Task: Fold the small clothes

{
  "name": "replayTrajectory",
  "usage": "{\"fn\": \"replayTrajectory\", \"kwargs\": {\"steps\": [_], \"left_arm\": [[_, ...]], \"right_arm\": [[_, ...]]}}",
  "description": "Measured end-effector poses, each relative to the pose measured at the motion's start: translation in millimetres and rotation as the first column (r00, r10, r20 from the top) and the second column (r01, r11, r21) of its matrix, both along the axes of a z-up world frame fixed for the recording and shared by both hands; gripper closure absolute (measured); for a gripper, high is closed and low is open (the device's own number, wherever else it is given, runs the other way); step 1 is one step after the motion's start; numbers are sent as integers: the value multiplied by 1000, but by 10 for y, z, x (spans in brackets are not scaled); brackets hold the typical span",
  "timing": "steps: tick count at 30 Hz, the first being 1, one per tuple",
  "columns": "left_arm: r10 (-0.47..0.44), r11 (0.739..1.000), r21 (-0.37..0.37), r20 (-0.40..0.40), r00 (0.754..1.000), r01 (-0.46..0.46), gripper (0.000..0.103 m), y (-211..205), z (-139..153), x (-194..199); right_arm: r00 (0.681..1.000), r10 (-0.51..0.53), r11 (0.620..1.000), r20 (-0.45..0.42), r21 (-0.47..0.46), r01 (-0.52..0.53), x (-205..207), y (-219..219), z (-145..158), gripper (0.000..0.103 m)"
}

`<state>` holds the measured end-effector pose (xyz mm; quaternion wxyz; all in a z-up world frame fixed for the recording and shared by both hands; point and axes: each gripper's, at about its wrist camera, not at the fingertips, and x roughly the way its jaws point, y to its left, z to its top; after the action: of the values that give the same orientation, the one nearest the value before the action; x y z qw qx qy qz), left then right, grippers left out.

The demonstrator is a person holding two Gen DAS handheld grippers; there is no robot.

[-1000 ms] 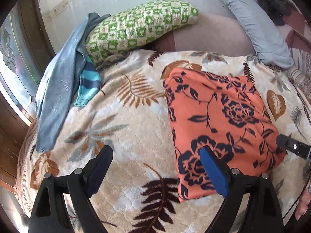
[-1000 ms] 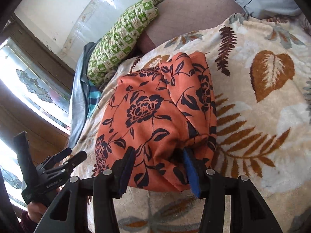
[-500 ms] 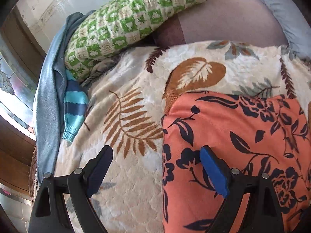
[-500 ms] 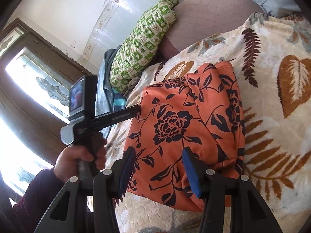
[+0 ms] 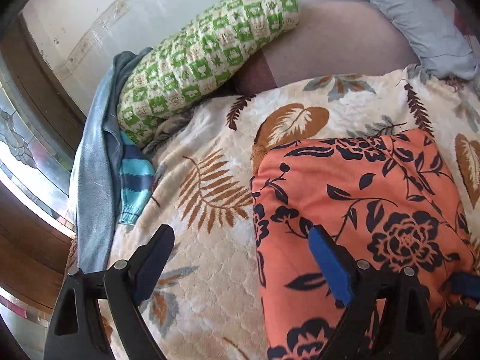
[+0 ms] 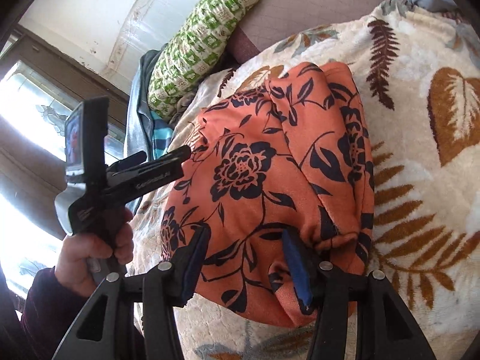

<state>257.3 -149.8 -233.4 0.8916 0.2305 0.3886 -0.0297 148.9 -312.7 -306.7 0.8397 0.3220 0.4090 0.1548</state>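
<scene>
**Left tool swings in over the folded garment**

Since a second ago our left tool (image 5: 240, 258) has come in low and close over the orange floral garment (image 5: 360, 210), whose left edge now runs up between its fingers; half a second ago it sat closer still to the green checked pillow (image 5: 207, 54). Our right tool (image 6: 243, 258) has stayed at the garment's near hem throughout.

Both tools stand with fingers apart, clamped on nothing. From the right wrist view the right tool's blue pad seems to press into the bunched near hem, though we cannot tell whether it truly touches.

We see the garment lying folded on the leaf-print blanket (image 5: 210, 270), on the near side of the pillow and well apart from it. Beside the pillow, toward the window, lie a blue-grey cloth (image 5: 90, 195) and a striped teal sleeve (image 5: 133, 180).

We judge the garment light, soft and limp, likely to sag and unfold if lifted by one point. Better to pinch through all layers at two corners of one edge.
</scene>
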Motion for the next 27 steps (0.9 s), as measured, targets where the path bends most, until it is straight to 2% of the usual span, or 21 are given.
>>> {"fn": "replayTrajectory", "kwargs": {"steps": [3,10,17,23,27], "left_arm": [[9,1000,-12,55,998,-9,11,141,179,-233],[22,999,-36,123,992,-18,11,397,501,-627],[49,994,-103,167,985,-32,11,574,806,-944],[45,990,-140,200,979,-17,11,664,996,-1196],[54,986,-166,210,976,-19,11,747,1083,-1318]], "right_arm": [[999,-18,999,52,-33,19,-89,8,110,48],[989,-41,996,143,-73,52,-261,33,282,48],[978,-85,988,189,-112,108,-464,13,398,48],[953,-139,974,270,-138,182,-747,-57,634,47],[943,-161,969,292,-137,207,-944,-87,705,47]]}}
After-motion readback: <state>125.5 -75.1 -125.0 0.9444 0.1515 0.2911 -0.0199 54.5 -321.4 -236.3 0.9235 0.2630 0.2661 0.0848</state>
